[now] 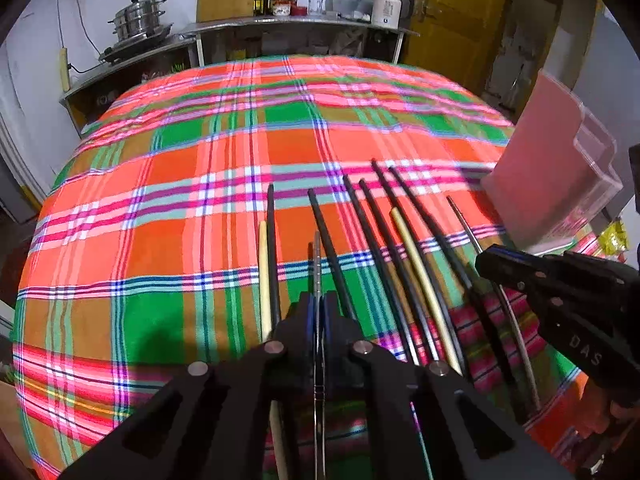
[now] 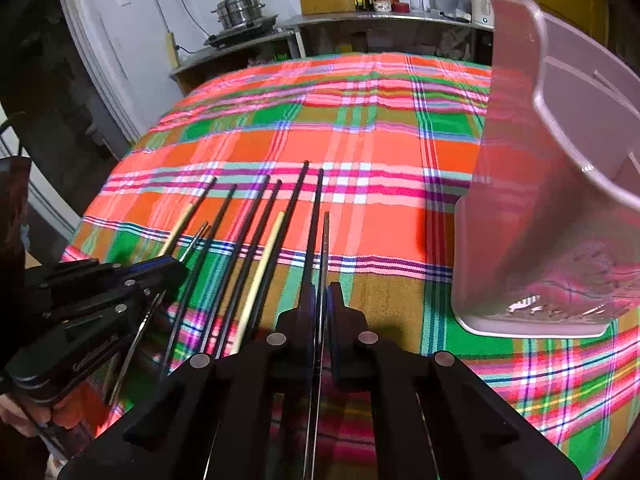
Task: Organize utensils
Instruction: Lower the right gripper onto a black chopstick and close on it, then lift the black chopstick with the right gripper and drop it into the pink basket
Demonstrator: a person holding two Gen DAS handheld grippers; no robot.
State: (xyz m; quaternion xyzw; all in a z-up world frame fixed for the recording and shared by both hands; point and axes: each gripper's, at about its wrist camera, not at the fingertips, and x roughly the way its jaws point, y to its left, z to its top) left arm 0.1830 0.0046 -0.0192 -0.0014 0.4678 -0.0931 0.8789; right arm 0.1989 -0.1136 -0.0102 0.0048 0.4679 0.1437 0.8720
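A row of chopsticks lies fanned out on the plaid cloth [image 1: 168, 208]: several black chopsticks [image 1: 332, 240], a pale wooden one [image 1: 263, 272] and a golden one [image 1: 416, 264]. My left gripper [image 1: 318, 300] is shut on a thin steel chopstick [image 1: 317, 256] that points away along its fingers. In the right wrist view my right gripper [image 2: 321, 292] is shut on another thin steel chopstick [image 2: 325, 240], to the right of the black chopsticks [image 2: 296, 200]. Each gripper shows in the other's view: the right gripper [image 1: 486, 262] beside the row's right end, the left gripper [image 2: 178, 268] at its left end.
A clear plastic utensil holder [image 2: 560, 200] stands on the cloth to the right of the chopsticks, also seen as the holder [image 1: 560, 168] at the right edge. Behind the table are a steel counter [image 1: 280, 24] with bottles and jars, and stacked pots [image 1: 140, 16].
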